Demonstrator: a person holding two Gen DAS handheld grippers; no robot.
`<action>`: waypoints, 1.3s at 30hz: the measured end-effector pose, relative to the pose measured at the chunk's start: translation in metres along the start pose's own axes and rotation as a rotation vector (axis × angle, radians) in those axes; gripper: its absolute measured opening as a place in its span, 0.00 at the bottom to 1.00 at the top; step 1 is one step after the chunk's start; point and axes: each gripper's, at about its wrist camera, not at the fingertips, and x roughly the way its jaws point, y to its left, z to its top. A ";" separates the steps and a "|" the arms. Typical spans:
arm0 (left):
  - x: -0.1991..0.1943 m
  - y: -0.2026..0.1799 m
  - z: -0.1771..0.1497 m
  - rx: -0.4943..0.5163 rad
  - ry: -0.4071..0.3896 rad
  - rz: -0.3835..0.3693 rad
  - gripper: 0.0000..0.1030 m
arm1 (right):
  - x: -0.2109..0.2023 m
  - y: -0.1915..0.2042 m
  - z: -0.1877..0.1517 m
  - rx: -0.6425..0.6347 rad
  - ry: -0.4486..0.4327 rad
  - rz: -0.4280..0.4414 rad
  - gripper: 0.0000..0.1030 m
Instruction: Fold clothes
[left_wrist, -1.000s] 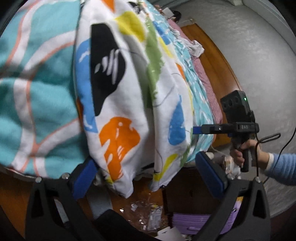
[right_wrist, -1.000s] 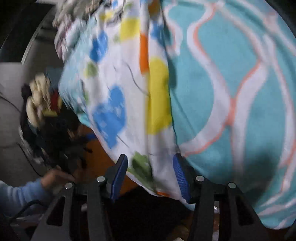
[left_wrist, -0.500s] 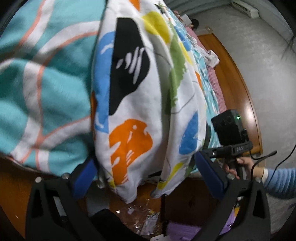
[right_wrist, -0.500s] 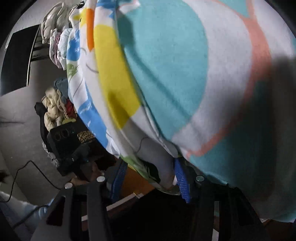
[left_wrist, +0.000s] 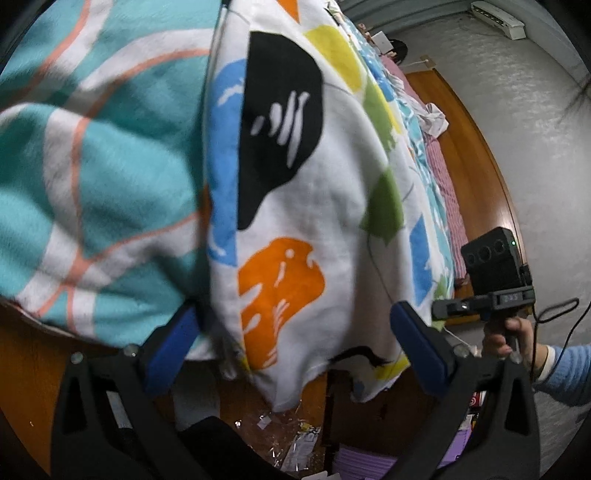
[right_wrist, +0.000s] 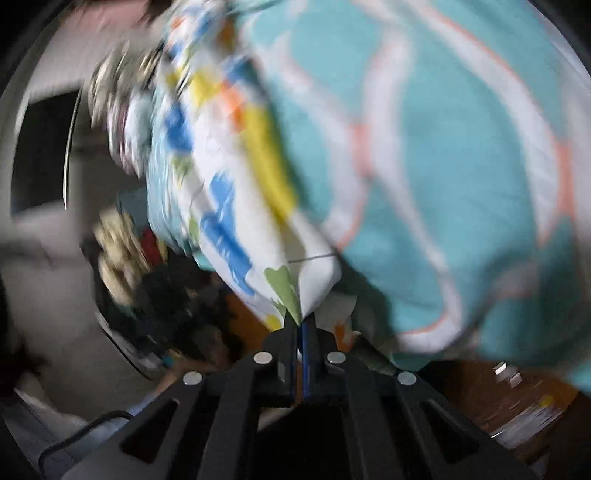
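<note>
A white garment with blue, orange, yellow, green and black blotches (left_wrist: 314, 206) hangs over the edge of a bed covered by a teal blanket (left_wrist: 92, 155). My left gripper (left_wrist: 295, 347) is open, its blue pads either side of the garment's hanging hem. My right gripper (right_wrist: 300, 325) is shut on a lower corner of the patterned garment (right_wrist: 288, 291); this view is blurred. The right gripper also shows in the left wrist view (left_wrist: 454, 306), at the garment's right edge, held by a hand in a blue sleeve.
The teal blanket (right_wrist: 443, 166) fills the right of the right wrist view. A wooden bed frame (left_wrist: 476, 155) and grey wall (left_wrist: 535, 122) lie to the right. Scraps of litter (left_wrist: 295, 435) and purple items lie on the floor below. A dark pile of things (right_wrist: 147, 280) sits left.
My right gripper has closed on the garment's corner; it was open around the hem before. My left gripper has moved closer to the hanging hem and stays open.
</note>
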 end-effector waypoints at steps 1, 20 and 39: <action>0.000 0.001 0.000 -0.007 0.001 -0.003 0.99 | 0.002 -0.001 -0.001 0.013 0.011 -0.041 0.05; 0.046 0.025 -0.014 -0.189 0.224 0.115 0.36 | 0.021 0.020 -0.021 -0.118 0.016 -0.329 0.05; 0.013 0.015 -0.033 -0.126 0.254 0.137 0.40 | 0.035 0.084 0.046 -0.275 0.144 0.053 0.66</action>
